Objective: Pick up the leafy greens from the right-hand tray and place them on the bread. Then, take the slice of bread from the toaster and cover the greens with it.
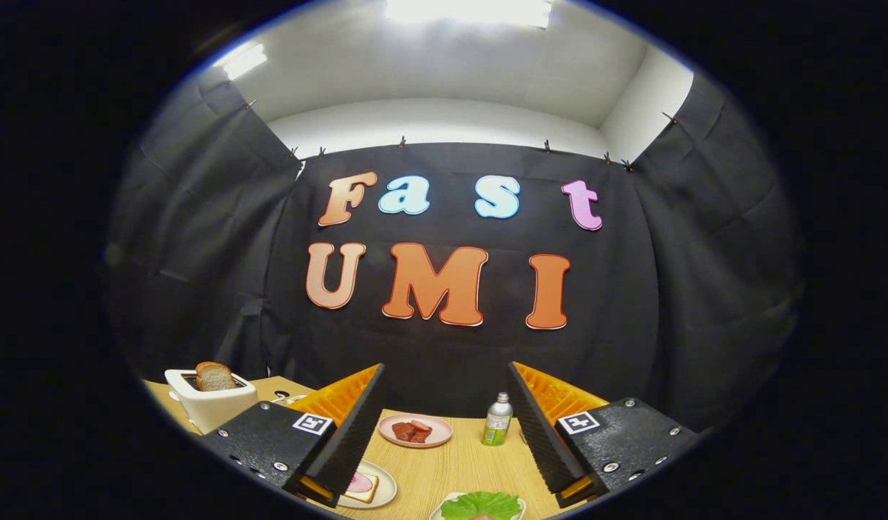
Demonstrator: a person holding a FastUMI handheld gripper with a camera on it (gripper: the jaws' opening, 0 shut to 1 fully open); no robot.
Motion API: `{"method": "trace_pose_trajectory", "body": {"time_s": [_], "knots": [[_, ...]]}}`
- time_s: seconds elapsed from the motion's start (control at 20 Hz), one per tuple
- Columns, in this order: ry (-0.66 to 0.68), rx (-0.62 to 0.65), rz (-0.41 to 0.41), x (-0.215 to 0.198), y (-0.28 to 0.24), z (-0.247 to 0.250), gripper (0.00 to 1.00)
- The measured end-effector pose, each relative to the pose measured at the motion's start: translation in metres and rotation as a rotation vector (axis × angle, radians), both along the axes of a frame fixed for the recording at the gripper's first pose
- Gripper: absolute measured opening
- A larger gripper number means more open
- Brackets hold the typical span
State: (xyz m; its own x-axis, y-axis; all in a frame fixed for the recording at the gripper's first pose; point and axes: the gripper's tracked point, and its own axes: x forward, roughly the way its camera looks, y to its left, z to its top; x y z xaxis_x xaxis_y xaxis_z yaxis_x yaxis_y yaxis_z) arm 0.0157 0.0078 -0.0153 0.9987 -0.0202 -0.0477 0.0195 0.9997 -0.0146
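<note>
My gripper (444, 433) is open and raised above the wooden table (451, 462), with nothing between its fingers. Green leafy greens (481, 505) lie on a white tray just below and between the fingertips, nearer the right finger. A slice of bread with a pink slice of meat on it (360, 485) sits on a light plate, partly hidden under the left finger (350, 433). Past the left finger stands a white toaster (209, 404) with a brown bread slice (214, 376) sticking up from its slot.
A pink plate with reddish meat pieces (415, 430) lies beyond the fingers at the table's middle. A small green-labelled bottle with a silver cap (497, 419) stands beside the right finger (538, 433). The black cloth wall closes the back of the table.
</note>
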Motion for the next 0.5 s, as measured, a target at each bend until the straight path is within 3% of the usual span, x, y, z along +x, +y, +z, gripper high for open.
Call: {"method": "trace_pose_trajectory", "body": {"time_s": [0.5], "knots": [[0.153, -0.003, -0.017, -0.001, -0.018, -0.045, 0.98]]}}
